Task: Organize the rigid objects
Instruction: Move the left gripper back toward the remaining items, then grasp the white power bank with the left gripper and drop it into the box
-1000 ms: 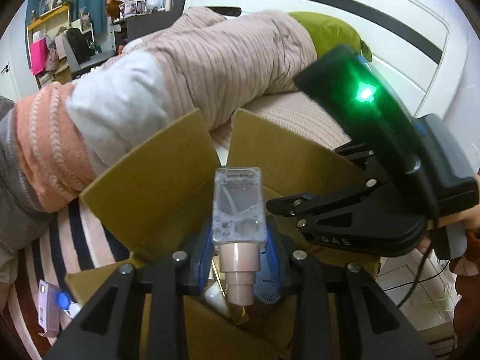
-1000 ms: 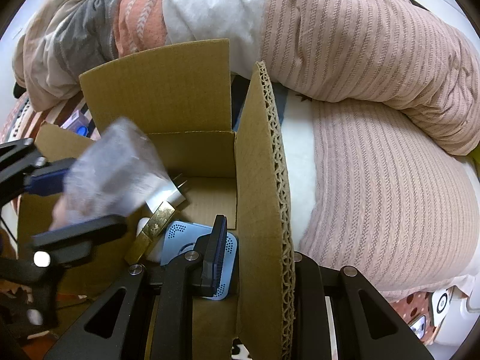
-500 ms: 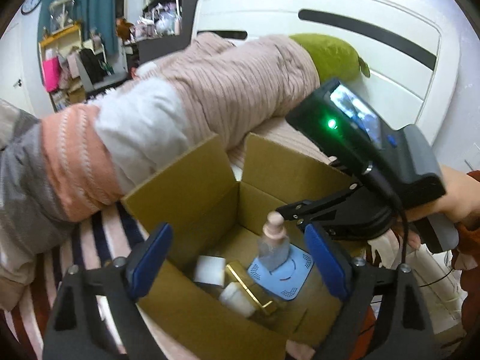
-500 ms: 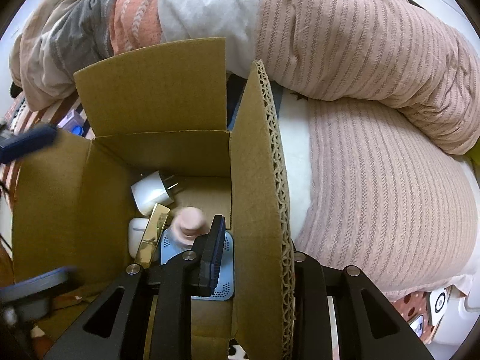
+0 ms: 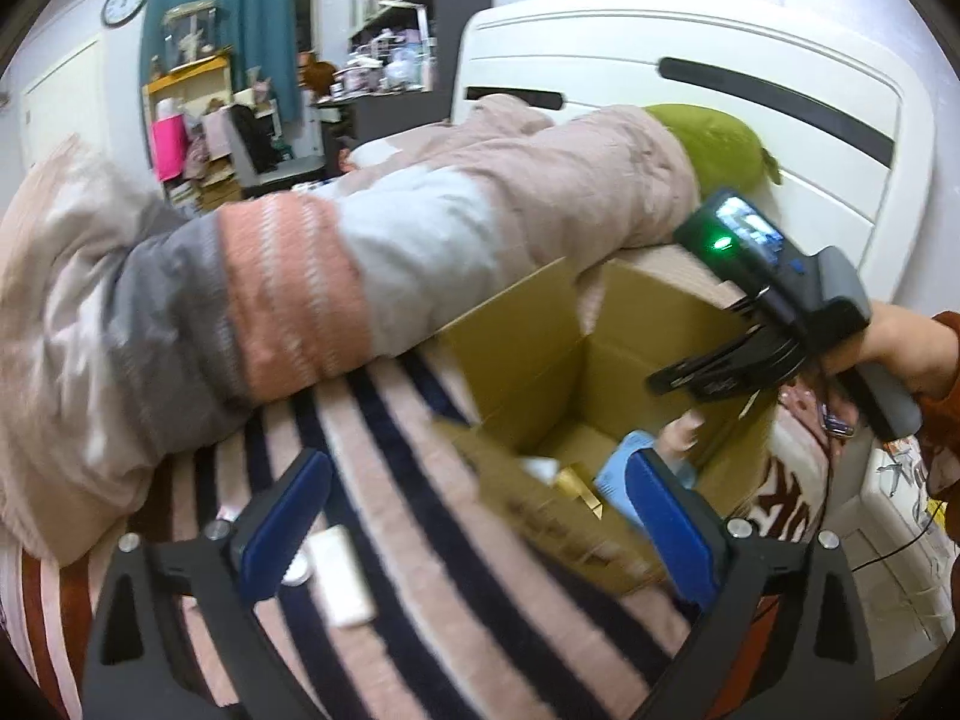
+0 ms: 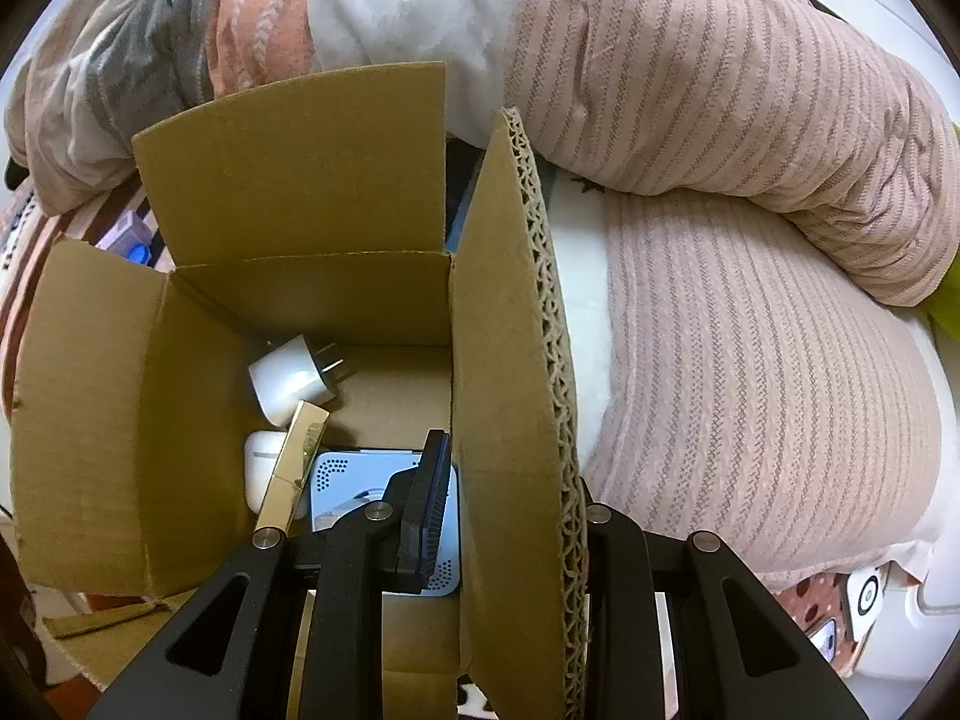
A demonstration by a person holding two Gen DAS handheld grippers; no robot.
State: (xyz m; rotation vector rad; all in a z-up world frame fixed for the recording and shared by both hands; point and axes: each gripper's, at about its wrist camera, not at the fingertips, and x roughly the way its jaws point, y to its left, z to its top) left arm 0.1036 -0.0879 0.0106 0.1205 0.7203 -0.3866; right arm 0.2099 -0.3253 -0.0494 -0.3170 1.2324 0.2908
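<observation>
A: What's furthest left?
B: A white flat case (image 5: 343, 575) on the striped blanket (image 5: 420, 420), just inside the left gripper (image 5: 477, 531), whose blue pads stand wide apart with nothing between them.
A: And the cardboard box (image 6: 288, 180)?
B: Right of that, flaps up. Inside: a white plug adapter (image 6: 287, 379), a white earbud case (image 6: 261, 468), a gold bar (image 6: 294, 468), a pale blue device (image 6: 366, 480).
A: The right gripper (image 6: 504, 516)?
B: Pinched on the box's right flap (image 6: 516, 360), one finger inside, one outside
</observation>
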